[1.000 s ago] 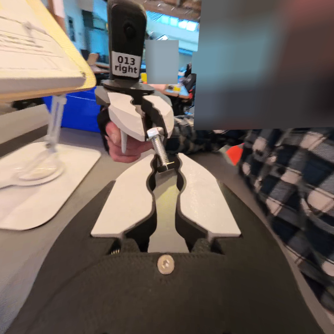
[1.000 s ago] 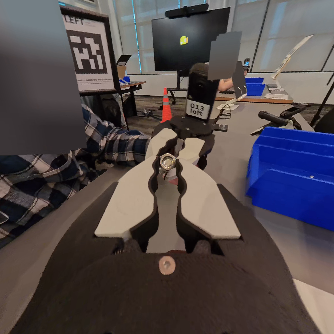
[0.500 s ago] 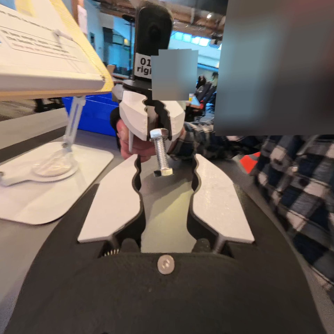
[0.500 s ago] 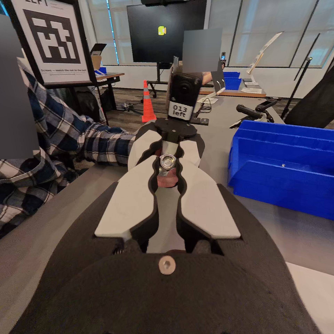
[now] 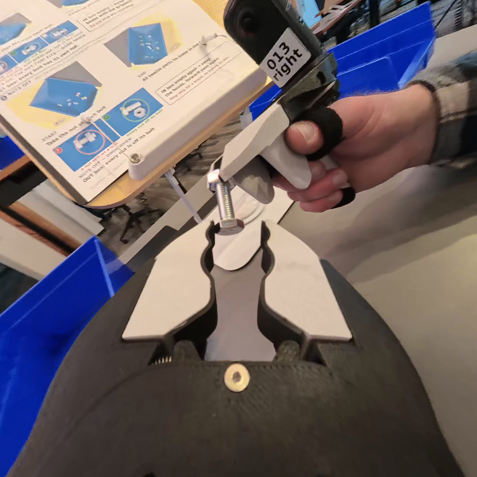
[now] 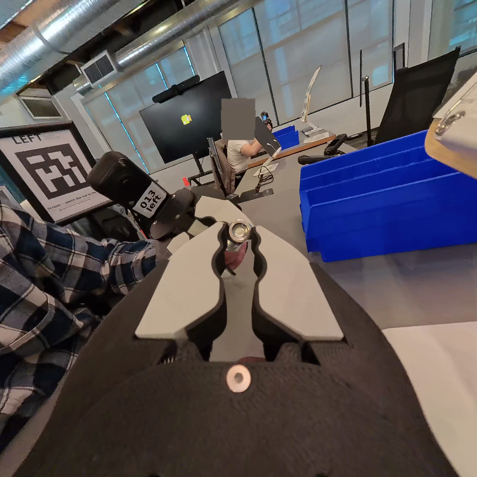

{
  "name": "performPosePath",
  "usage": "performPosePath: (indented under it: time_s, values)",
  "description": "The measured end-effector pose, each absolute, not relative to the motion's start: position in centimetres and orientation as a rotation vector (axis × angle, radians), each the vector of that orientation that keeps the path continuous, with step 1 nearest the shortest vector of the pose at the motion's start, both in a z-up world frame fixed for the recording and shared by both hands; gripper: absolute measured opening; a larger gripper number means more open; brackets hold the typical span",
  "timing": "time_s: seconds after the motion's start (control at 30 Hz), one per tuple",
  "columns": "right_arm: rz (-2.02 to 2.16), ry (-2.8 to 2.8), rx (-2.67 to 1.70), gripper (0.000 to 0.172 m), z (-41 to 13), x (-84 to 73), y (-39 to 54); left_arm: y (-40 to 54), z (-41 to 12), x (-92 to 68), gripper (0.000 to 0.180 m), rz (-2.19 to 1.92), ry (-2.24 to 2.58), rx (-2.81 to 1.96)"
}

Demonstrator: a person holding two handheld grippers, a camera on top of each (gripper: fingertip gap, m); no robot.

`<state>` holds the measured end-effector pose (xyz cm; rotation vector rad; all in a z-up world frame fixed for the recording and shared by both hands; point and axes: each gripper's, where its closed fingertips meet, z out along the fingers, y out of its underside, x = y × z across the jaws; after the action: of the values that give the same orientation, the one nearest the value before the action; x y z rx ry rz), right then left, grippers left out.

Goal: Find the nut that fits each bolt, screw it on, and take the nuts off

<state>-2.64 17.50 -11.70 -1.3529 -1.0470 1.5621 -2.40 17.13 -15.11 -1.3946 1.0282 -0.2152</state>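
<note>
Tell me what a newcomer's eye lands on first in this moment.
A shiny bolt hangs mid-frame, one end clamped in the right gripper, its hex-shaped lower end between the left gripper's parted fingers. Blue bins sit on the grey table, beside an illustrated instruction board.

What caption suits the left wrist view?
Right gripper holds a bolt above the open left gripper.

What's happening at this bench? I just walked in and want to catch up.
A person is working a silver bolt with two handheld grippers. The right gripper is clamped on one end of the bolt, with a hex part there. The left gripper has its fingers spread at the other hex end; a gap shows on one side, so it is not gripping. Blue bins and an instruction board stand nearby.
</note>
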Motion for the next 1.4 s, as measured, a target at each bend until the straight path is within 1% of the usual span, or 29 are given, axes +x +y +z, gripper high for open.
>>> performPosePath:
  time_s: [0.2, 0.53, 0.93, 1.17, 1.4]
  values:
    - [1.513, -1.080, -1.343, 0.018, -11.8, -2.9, 17.1, 17.4, -15.0, -2.7, 0.031, -0.184, 1.018, -1.401]
    - [1.353, -1.115, -1.300, 0.018, -11.8, -2.8, 17.1, 17.5, -15.0, -2.8, 0.021, -0.202, 1.001, -1.420]
    - [1.324, -1.138, -1.274, 0.018, -11.6, -2.7, 16.9, 17.3, -14.8, -2.7, 0.020, -0.262, 0.998, -1.430]
    - [1.338, -1.252, -1.214, 0.018, -11.3, -2.5, 15.8, 15.9, -14.6, -2.2, 0.020, -0.536, 1.038, -1.469]
    - [1.303, -1.493, -1.029, 0.018, -10.1, -1.9, 12.4, 11.9, -13.2, -1.1, 0.019, -1.168, 1.094, -1.417]
